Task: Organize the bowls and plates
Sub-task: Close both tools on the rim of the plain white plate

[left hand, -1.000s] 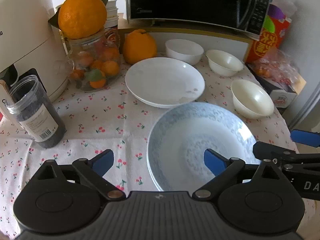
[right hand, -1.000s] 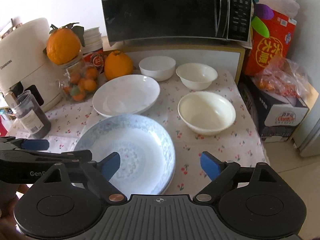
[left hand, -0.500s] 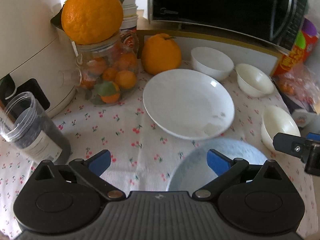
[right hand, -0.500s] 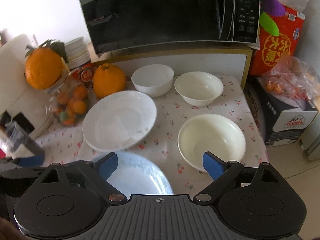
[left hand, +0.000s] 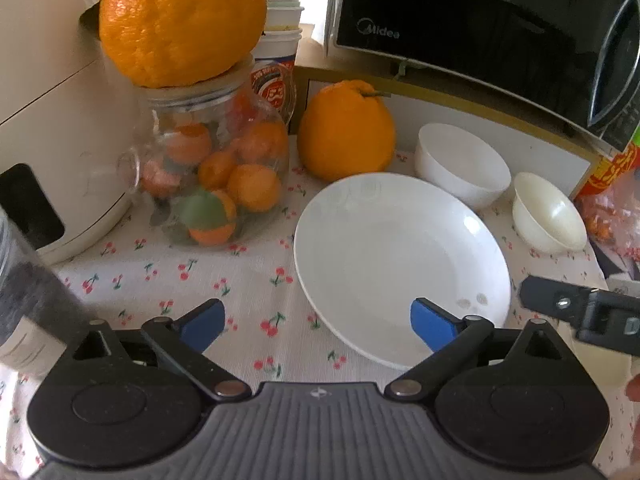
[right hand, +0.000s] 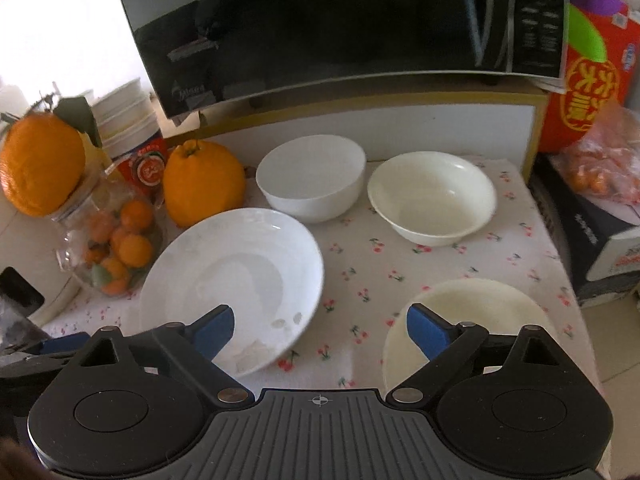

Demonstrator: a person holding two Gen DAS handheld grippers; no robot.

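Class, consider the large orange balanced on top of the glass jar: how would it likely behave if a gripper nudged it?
The large orange sits unsupported on the glass jar mouth, so a nudge would probably tip it off. Being round, it would likely roll across the tablecloth. Its dimpled rind suggests decent grip.

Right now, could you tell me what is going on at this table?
A person is sorting dishes with a hand-held gripper in each hand. The left gripper and the right gripper are both open and empty, poised over the white plate. Three bowls sit unstacked on the tablecloth: a white bowl, a cream bowl beside it, and a near bowl. Nothing is gripped yet.
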